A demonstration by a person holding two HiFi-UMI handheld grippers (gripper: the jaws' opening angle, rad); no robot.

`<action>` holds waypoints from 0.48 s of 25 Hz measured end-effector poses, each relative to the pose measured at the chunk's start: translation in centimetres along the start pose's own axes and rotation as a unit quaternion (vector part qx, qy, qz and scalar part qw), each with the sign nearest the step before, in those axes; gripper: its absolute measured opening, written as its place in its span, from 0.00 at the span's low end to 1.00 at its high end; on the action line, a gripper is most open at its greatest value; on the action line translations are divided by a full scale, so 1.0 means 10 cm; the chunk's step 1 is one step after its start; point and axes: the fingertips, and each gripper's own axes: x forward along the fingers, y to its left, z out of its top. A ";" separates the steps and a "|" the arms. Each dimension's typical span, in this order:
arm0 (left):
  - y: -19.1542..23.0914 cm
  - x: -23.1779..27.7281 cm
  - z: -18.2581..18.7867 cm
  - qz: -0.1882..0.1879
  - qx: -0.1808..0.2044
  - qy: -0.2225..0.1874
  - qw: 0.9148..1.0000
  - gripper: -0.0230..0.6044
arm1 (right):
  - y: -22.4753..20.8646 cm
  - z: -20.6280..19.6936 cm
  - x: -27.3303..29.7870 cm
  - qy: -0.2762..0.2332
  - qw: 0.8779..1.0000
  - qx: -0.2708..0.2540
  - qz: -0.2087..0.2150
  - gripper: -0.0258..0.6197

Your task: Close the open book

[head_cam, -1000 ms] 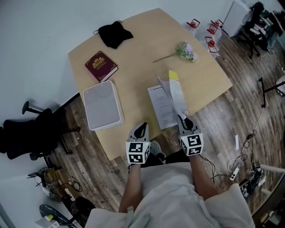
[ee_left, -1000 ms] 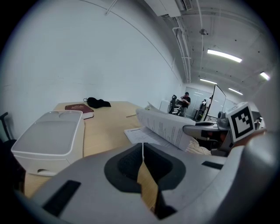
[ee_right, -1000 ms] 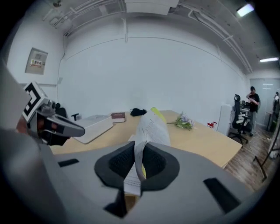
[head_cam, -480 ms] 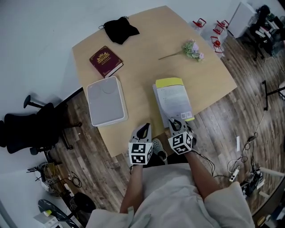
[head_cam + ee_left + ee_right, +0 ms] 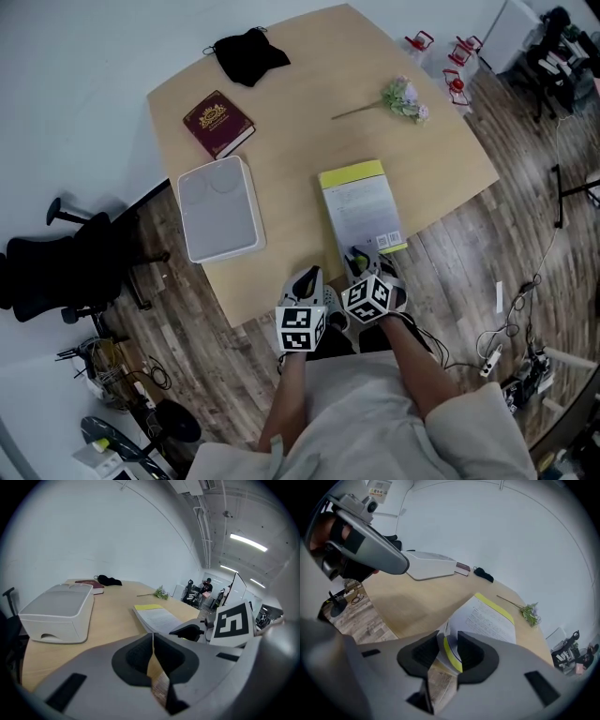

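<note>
Two pads of my right gripper [image 5: 449, 651] are opening, with the near corner of the book [image 5: 487, 618] between them. I judge that I took that corner only to lay the cover down flat. The book looks closed and lies on the table [image 5: 291, 103] near its front edge, yellow strip at the far end. My left gripper [image 5: 153, 656] has its jaws together on nothing and hangs just beside the right one, off the table's near edge, probably to keep clear. Farther out on the pale wood top sit a white box [image 5: 219, 207], a dark red book [image 5: 217, 123], a black cloth [image 5: 247, 54] and a flower sprig [image 5: 403, 101], well apart. Around the table are a wood-plank floor [image 5: 487, 234], a white wall and a black office chair [image 5: 66, 272].
</note>
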 end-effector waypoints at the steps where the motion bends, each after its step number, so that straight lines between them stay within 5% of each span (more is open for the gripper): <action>1: -0.01 0.00 -0.01 0.004 -0.003 0.000 1.000 0.08 | 0.01 0.01 -0.02 -0.002 1.000 -0.001 0.004 0.24; 7: -0.11 -0.05 0.03 0.033 -0.023 -0.014 0.999 0.08 | 0.09 0.09 -0.32 -0.047 0.998 -0.004 0.030 0.26; 12: -0.35 -0.07 -0.01 0.054 -0.040 -0.017 0.998 0.08 | -0.04 -0.08 -0.76 -0.082 0.995 0.042 0.046 0.26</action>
